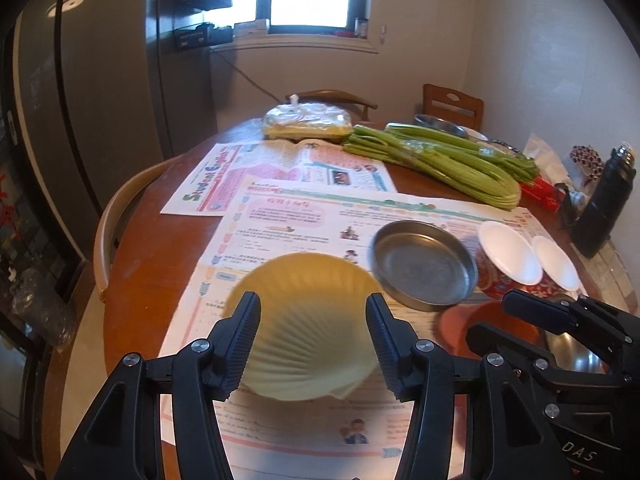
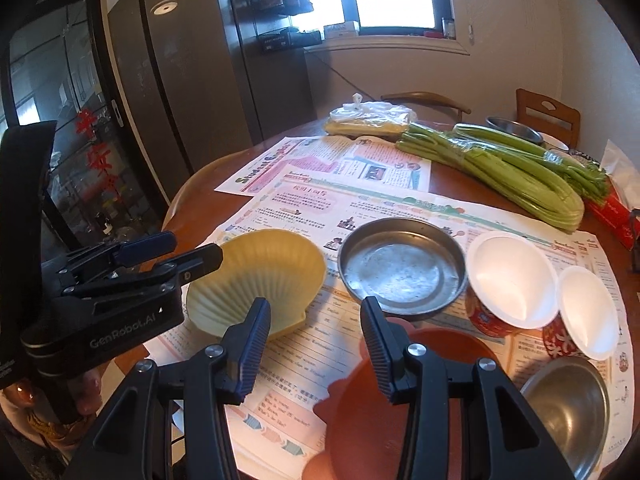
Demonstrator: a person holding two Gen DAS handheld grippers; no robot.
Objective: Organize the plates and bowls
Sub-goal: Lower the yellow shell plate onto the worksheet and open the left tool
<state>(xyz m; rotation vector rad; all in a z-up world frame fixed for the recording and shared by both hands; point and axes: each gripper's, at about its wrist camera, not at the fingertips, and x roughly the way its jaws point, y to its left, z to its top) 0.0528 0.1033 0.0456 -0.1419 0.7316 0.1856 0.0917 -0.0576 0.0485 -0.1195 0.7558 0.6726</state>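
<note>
A yellow shell-shaped dish (image 1: 308, 320) rests on the newspaper, and my left gripper (image 1: 312, 304) hovers over its near side, open, its pads clear of it. Right of the dish sits a shallow metal plate (image 2: 400, 264), then two white bowls with red patterned outsides (image 2: 512, 280) (image 2: 588, 312). My right gripper (image 2: 314, 312) is open and holds nothing, above the paper between the shell dish (image 2: 256, 280) and an orange-red plastic plate (image 2: 400, 400). A steel bowl (image 2: 568, 404) lies at the near right. From the right wrist view the left gripper (image 2: 196, 250) is at the dish's left rim.
The round wooden table (image 1: 160, 248) is covered with newspapers (image 1: 280, 216). A celery bunch (image 1: 440, 160), a bagged food pack (image 1: 304, 120) and another steel bowl (image 1: 440, 124) lie at the back. A black flask (image 1: 608, 200) stands at the right edge. A chair (image 1: 112, 220) is tucked in at the left.
</note>
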